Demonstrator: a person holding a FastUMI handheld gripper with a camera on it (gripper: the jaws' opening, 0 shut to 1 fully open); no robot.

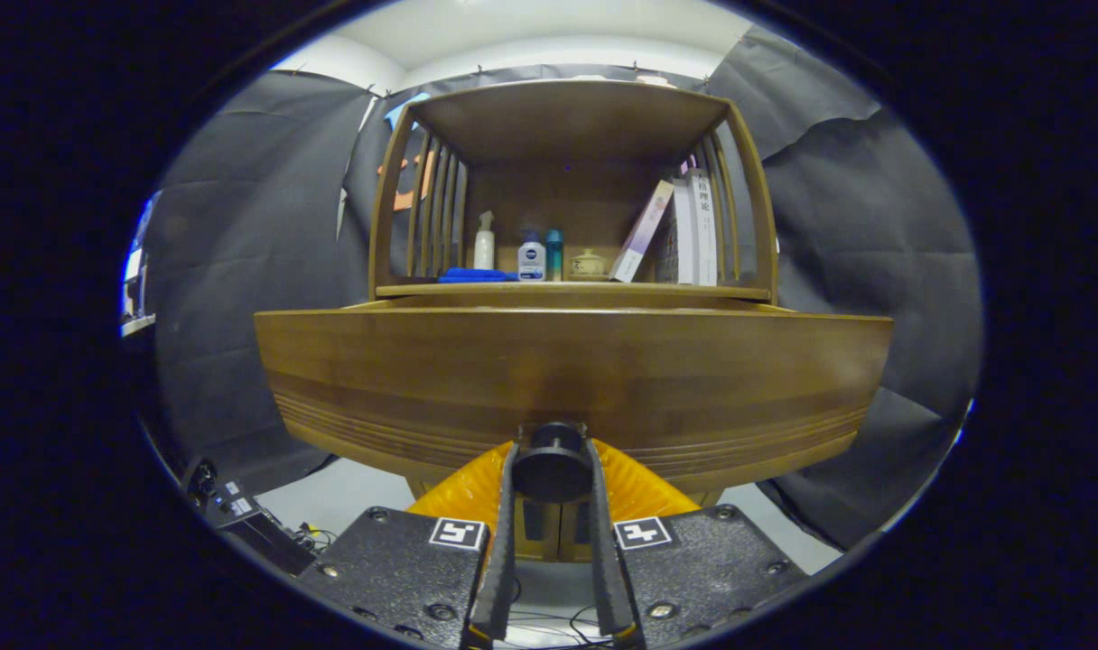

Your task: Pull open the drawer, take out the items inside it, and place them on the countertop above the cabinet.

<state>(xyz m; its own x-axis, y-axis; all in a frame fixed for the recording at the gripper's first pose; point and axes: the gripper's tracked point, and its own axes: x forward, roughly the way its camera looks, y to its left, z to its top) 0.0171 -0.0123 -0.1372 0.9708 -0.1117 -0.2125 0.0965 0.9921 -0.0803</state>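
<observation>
Now my claw [552, 469] pinches the knob [550, 462] of the drawer [567, 379]; next, a straight pull toward me.

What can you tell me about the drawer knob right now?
The drawer knob is a dark, round, matte disc on a short stem, mounted low at the middle of the wooden drawer front. It sits between the gripper fingers, which close against its two sides. Nothing else touches it.

The tool [552, 465] pointed level and straight ahead, its two fingers [504, 506] closed, pressing either side of a round knob [551, 469].
</observation>
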